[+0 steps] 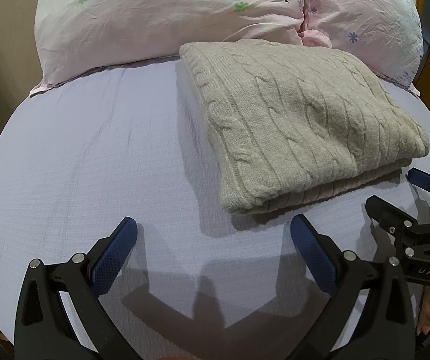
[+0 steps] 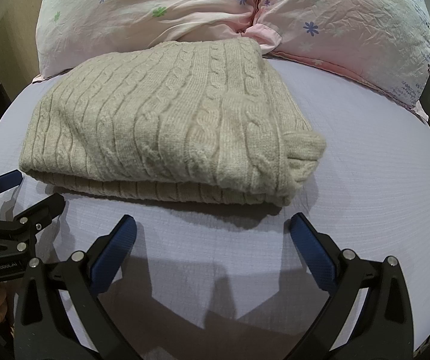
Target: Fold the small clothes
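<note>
Left wrist view shows the left gripper (image 1: 213,234) with its blue-padded fingers (image 1: 112,258) spread wide and holding nothing, low over the lavender bed sheet (image 1: 79,156). Ahead and to the right lies the beige cable-knit sweater (image 1: 299,120), folded into a thick stack, its far edge near the pink floral pillows (image 1: 154,24). Beside it, the right gripper (image 2: 213,234) is likewise wide and empty, near the sweater's front edge

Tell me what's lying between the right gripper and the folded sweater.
Nothing but bare lavender bedsheet and shadow. In the right wrist view, the open right gripper sits just short of the folded sweater, with nothing between.
</note>
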